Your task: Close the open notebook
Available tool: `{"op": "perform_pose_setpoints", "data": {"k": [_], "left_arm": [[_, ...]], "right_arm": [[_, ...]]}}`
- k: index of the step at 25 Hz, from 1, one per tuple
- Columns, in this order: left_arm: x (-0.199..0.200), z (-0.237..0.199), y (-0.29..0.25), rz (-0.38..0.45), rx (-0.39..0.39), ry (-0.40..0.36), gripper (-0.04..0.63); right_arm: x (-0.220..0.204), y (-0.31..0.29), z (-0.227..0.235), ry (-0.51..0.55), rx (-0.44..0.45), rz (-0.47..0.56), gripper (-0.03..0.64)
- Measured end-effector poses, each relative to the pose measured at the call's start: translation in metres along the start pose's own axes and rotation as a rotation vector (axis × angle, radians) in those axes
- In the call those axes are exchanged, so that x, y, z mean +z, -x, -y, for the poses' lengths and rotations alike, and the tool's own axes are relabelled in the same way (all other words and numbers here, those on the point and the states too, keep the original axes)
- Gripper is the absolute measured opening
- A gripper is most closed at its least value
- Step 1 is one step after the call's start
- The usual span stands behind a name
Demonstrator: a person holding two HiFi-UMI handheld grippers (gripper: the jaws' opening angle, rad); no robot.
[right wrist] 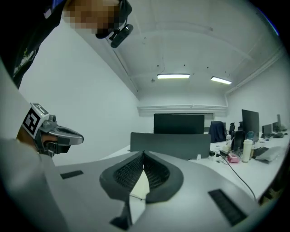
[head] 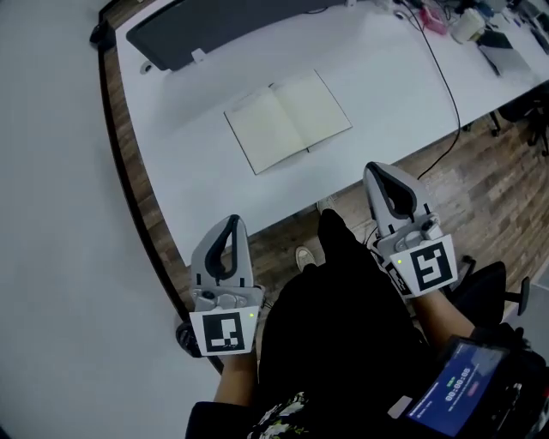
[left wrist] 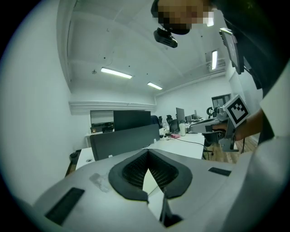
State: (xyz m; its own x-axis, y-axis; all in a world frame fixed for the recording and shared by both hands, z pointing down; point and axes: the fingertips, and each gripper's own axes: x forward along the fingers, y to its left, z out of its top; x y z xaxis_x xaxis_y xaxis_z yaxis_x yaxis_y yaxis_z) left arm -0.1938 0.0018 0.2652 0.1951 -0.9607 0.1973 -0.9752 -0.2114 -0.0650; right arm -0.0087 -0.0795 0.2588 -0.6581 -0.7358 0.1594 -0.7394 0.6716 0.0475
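The open notebook (head: 287, 120) lies flat on the white table (head: 171, 146), its blank cream pages facing up. Both grippers hang in front of the table's near edge, short of the notebook and not touching it. My left gripper (head: 233, 219) is at the lower left, jaws shut and empty; in the left gripper view its tips (left wrist: 147, 153) meet. My right gripper (head: 375, 168) is at the lower right, also shut and empty, with its tips (right wrist: 143, 154) together. A cream strip of the notebook (right wrist: 138, 186) shows below the closed tips.
A dark grey divider panel (head: 214, 26) runs along the table's far side. A black cable (head: 442, 81) crosses the right part of the table towards clutter at the far corner (head: 467, 21). Below the table edge are wooden floor (head: 480, 189), my lap and a lit screen (head: 459, 386).
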Motion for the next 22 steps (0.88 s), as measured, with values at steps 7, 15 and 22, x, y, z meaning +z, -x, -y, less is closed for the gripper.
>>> {"op": "perform_pose_setpoints", "data": {"k": [7,15,22], "left_arm": [[-0.003,-0.014,-0.057,-0.081,0.085,-0.097,0.006],[-0.022,-0.018,-0.118,-0.141,0.133,0.011,0.006],[-0.045,-0.004,-0.159,-0.224,0.146,0.033,0.006]], "right_arm": [[0.003,-0.075,0.022,0.013,0.155,0.000,0.064],[-0.014,-0.121,0.058,0.028,0.270,-0.055,0.066],[-0.053,-0.137,0.085,0.003,0.337,-0.135,0.067]]}}
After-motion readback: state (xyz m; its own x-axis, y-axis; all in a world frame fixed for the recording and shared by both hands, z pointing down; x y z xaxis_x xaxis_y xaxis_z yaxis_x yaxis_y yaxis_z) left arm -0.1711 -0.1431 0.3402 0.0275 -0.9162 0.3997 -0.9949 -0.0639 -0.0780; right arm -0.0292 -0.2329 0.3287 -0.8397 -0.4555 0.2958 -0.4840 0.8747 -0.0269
